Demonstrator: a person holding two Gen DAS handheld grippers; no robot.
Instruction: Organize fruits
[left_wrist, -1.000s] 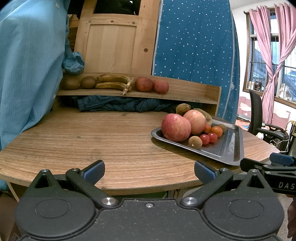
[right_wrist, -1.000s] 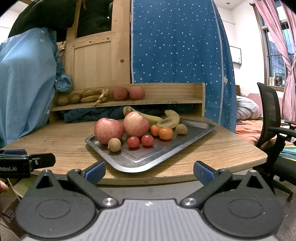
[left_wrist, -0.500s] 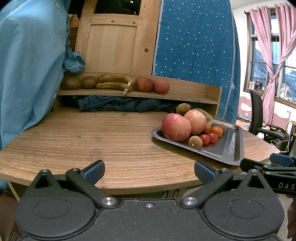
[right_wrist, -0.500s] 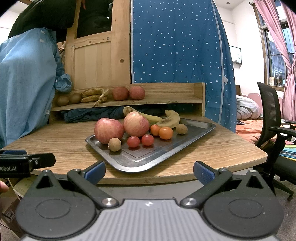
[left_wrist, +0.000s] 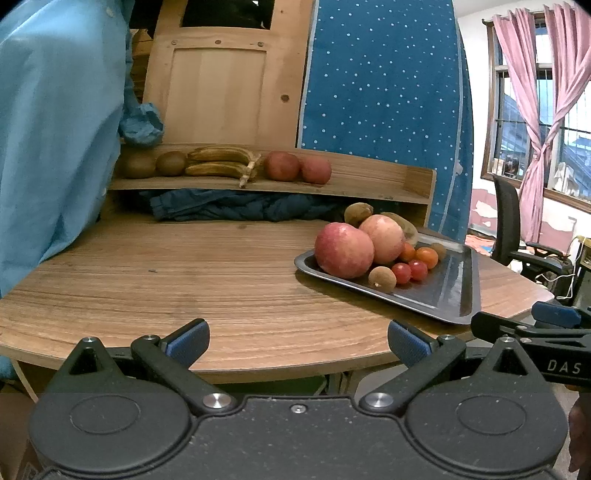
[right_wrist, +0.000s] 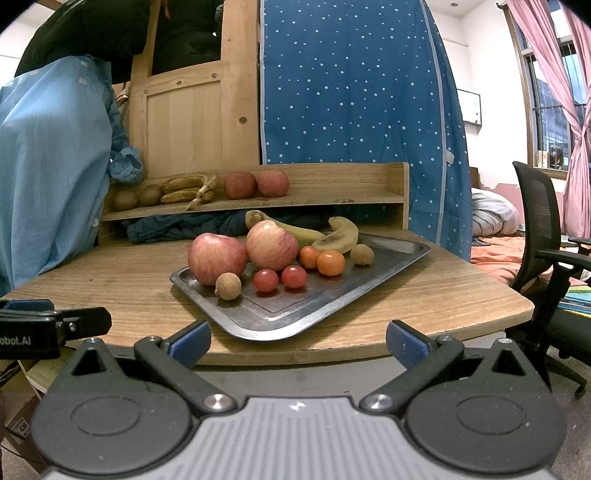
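A dark metal tray (right_wrist: 332, 302) (left_wrist: 443, 291) on the round wooden table holds two apples (right_wrist: 217, 258), two bananas (right_wrist: 338, 236), small red tomatoes (right_wrist: 266, 280), orange fruits (right_wrist: 330, 263) and small brown fruits (right_wrist: 228, 286). A wooden shelf (left_wrist: 369, 181) at the back carries kiwis (left_wrist: 170, 163), bananas (left_wrist: 218, 162) and two apples (left_wrist: 281, 166). My left gripper (left_wrist: 298, 341) is open and empty at the table's front edge. My right gripper (right_wrist: 298, 341) is open and empty, just in front of the tray.
Blue cloth (left_wrist: 236, 208) lies under the shelf. A person in a light blue coat (left_wrist: 51, 147) stands at the left. A black office chair (right_wrist: 546, 236) stands to the right. A dotted blue wardrobe (right_wrist: 354, 92) is behind the shelf.
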